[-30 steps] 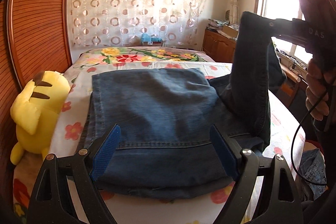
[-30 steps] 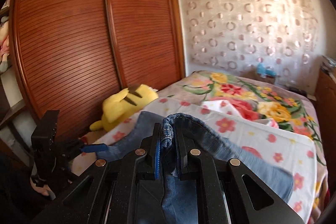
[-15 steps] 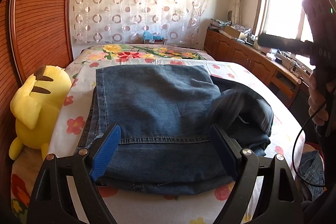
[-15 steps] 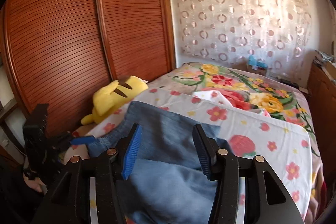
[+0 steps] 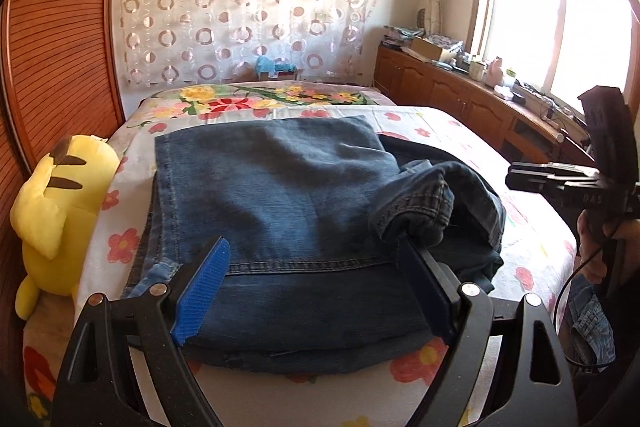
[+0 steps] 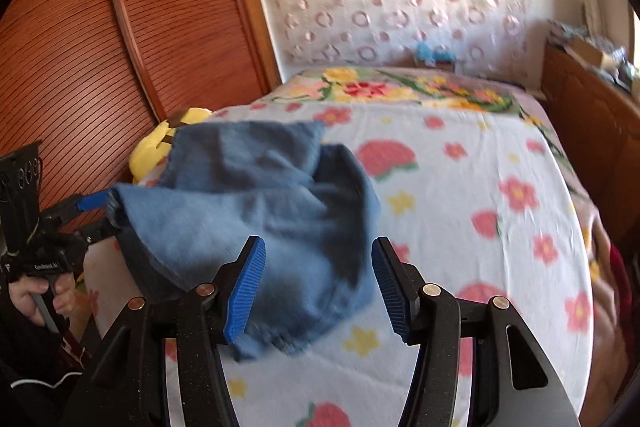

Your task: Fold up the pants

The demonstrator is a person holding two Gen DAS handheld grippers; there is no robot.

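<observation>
1. Left wrist view: jeans (image 5: 280, 211) lie folded flat on the bed (image 5: 532, 223), one rumpled leg end heaped at their right side. Left gripper (image 5: 314, 287) hovers over them spread wide, holding nothing. Denim looks heavy, limp and not slippery.
2. Right wrist view: right gripper (image 6: 318, 287) is opening, pads clear of the jeans. I would pinch the thick hem.

The right gripper (image 6: 318, 287), jaws opening and empty, hangs over blue jeans (image 6: 256, 211) heaped on the floral bed (image 6: 480, 187).
</observation>
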